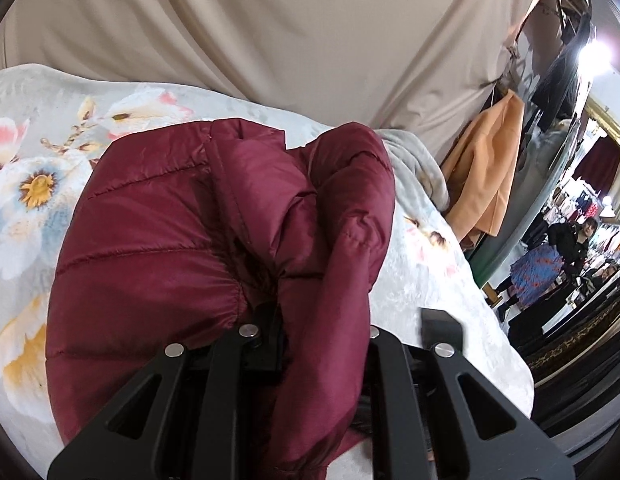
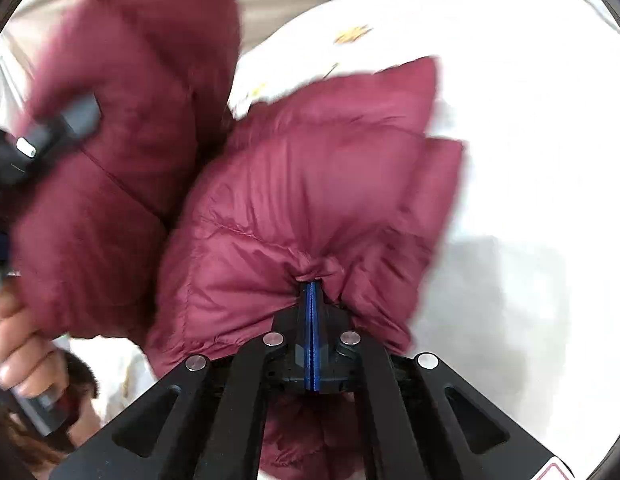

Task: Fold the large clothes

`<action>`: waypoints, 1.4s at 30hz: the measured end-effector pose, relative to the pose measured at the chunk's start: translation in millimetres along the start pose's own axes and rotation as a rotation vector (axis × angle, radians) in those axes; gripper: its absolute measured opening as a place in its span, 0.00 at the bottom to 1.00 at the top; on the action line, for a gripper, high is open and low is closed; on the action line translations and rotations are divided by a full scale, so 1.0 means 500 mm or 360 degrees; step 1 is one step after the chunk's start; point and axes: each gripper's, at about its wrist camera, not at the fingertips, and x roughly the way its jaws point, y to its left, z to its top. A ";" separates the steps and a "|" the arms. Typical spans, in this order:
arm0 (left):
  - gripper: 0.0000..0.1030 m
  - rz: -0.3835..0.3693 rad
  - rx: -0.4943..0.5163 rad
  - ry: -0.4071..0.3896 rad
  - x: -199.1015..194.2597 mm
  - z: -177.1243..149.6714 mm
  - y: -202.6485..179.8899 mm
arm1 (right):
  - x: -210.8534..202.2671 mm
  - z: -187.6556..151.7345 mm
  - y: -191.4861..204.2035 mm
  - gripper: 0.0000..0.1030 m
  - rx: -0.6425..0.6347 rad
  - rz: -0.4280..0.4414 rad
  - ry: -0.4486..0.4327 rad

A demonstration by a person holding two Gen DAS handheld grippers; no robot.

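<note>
A beige curtain (image 1: 270, 32) fills the top of the left wrist view, hanging in broad folds behind a floral blanket (image 1: 38, 184) that spreads across the left side and runs down toward the lower right of the frame. On that blanket lies the task's thing, a maroon puffer jacket (image 1: 158, 232), bunched at frame center w/ one quilted part rising in a hump at upper center-right. In the right wrist view the same jacket (image 2: 310, 184) covers the left and middle of the frame, blurred, over the pale blanket (image 2: 529, 160) that takes up the right side.

An orange garment (image 1: 485, 176) hangs at right of the left wrist view, beside a grey cloth (image 1: 417, 160) heaped at the blanket's far edge. Further right, small and distorted, a shop interior w/ a person in black (image 1: 577, 240).

The left gripper (image 1: 351, 336) sits at bottom center of its view: jaws apart, a fold of jacket lying between them, one finger (image 1: 439, 328) bare over the blanket at lower right, the other mostly buried in fabric. Whether it actually grips the fold can't be told. The right gripper (image 2: 311, 300), bottom center of its view, is closed tight, blue pads (image 2: 311, 320) pressed together w/ a pinch of jacket gathered at the tips. At far left of that view the left gripper (image 2: 60, 130) shows against the jacket, blurred, and a hand (image 2: 22, 344) is at lower left.
</note>
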 end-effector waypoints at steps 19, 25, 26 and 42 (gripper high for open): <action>0.75 -0.0203 -0.0042 0.0146 0.107 -0.026 -0.077 | -0.212 -0.078 -0.117 0.14 0.0436 -0.0017 -0.0510; 0.83 -0.0082 0.0033 -0.0287 -0.132 -0.014 -0.013 | -0.322 -0.087 0.008 0.33 0.0034 -0.0152 -0.0838; 0.83 0.0012 0.0021 -0.0313 -0.148 -0.023 0.008 | -0.332 -0.086 0.034 0.37 0.0005 -0.0062 -0.0875; 0.83 0.0507 0.0049 -0.0061 -0.055 -0.178 0.110 | -0.229 -0.074 0.133 0.00 -0.0374 -0.0716 -0.0558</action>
